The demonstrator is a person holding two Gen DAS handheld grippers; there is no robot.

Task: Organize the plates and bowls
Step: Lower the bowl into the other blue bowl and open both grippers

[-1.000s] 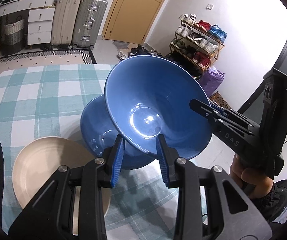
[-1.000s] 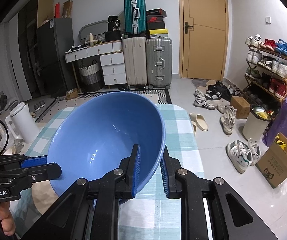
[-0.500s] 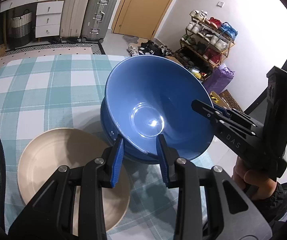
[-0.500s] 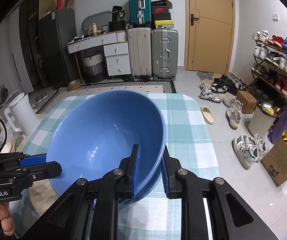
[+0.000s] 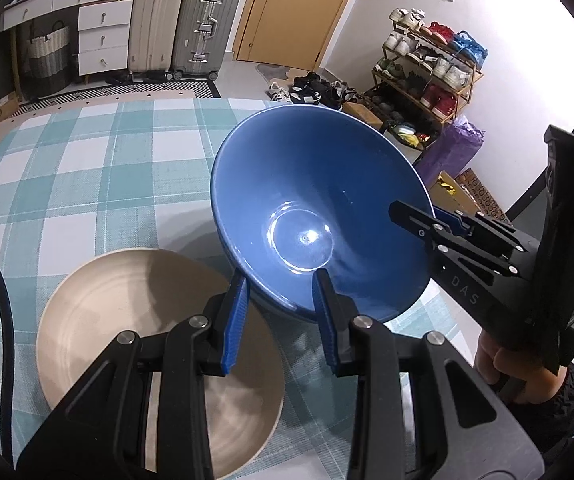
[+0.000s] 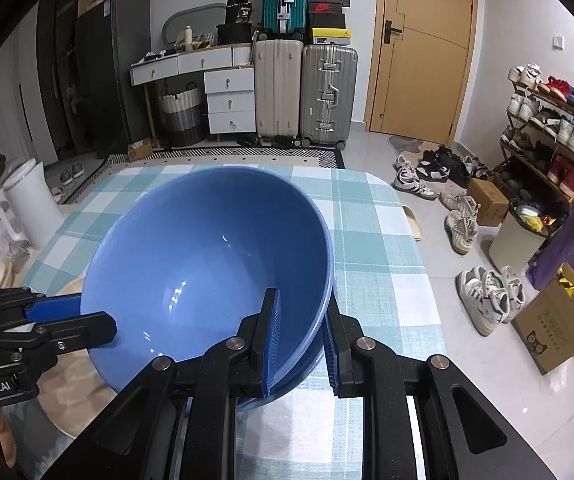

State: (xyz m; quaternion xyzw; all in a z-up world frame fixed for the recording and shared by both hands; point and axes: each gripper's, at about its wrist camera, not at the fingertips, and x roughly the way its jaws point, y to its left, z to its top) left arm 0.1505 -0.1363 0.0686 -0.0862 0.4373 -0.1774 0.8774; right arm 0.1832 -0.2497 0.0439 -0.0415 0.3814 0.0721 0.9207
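Note:
A blue bowl (image 5: 311,208) sits nested in a second blue bowl (image 5: 283,309) on the checked tablecloth (image 5: 87,168). My left gripper (image 5: 281,312) is open, its fingers spread on either side of the near rim. My right gripper (image 6: 301,340) is open too; its jaws straddle the rim of the top bowl (image 6: 207,256), with the lower bowl's edge (image 6: 307,364) showing beneath. The right gripper also shows in the left wrist view (image 5: 439,224) at the bowl's right rim. A beige plate (image 5: 127,320) lies left of the bowls, partly under my left gripper.
The table's right edge (image 6: 419,248) drops to a tiled floor with shoes (image 6: 463,224) and a cardboard box (image 6: 559,324). Suitcases (image 6: 307,92) and a door (image 6: 419,48) stand at the far wall. A shoe rack (image 5: 427,68) stands to the right.
The top bowl came down level into the lower bowl. Both grippers, earlier shut on its rim, have opened their jaws.

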